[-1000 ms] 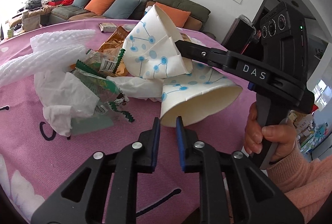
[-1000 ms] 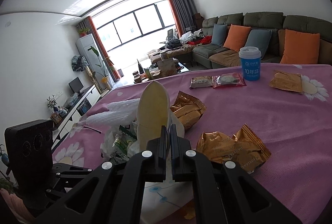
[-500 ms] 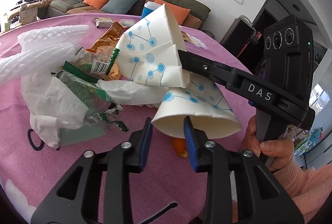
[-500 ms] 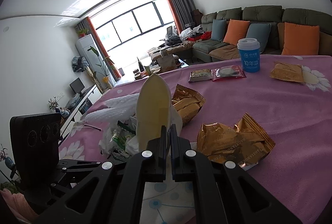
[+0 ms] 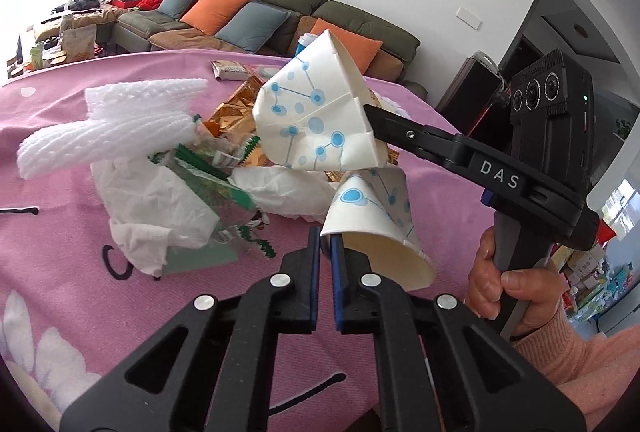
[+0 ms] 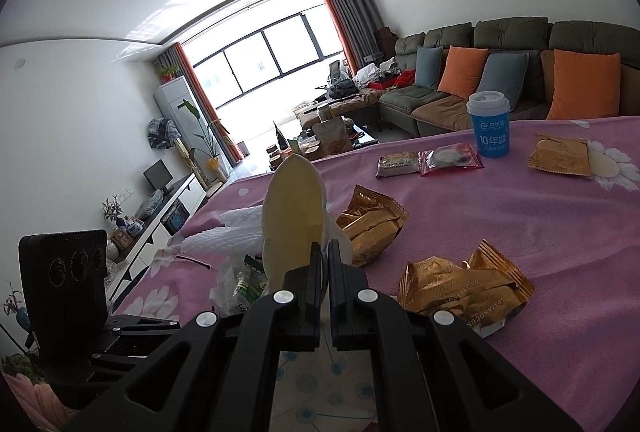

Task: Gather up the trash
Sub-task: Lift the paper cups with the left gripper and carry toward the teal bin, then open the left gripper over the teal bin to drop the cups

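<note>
My right gripper (image 6: 325, 252) is shut on a flattened white paper cup with blue dots (image 5: 316, 120), held above the trash pile; its cream inside (image 6: 294, 208) faces the right wrist camera. My left gripper (image 5: 327, 240) is shut on the rim of a second dotted paper cup (image 5: 376, 228), lifted off the pink tablecloth (image 5: 60, 272). Under them lie white foam netting (image 5: 120, 124), crumpled white tissue (image 5: 160, 212) and a green wrapper (image 5: 216, 188).
Gold snack wrappers (image 6: 460, 288) (image 6: 370, 224) lie on the cloth to the right. Farther back are two sealed snack packs (image 6: 428, 162), a blue lidded cup (image 6: 490, 130) and another gold packet (image 6: 560, 154). A sofa with cushions (image 6: 500, 80) stands behind the table.
My left gripper closed on the rim of the lower cup and lifted it. The right gripper kept its cup and rose slightly.
</note>
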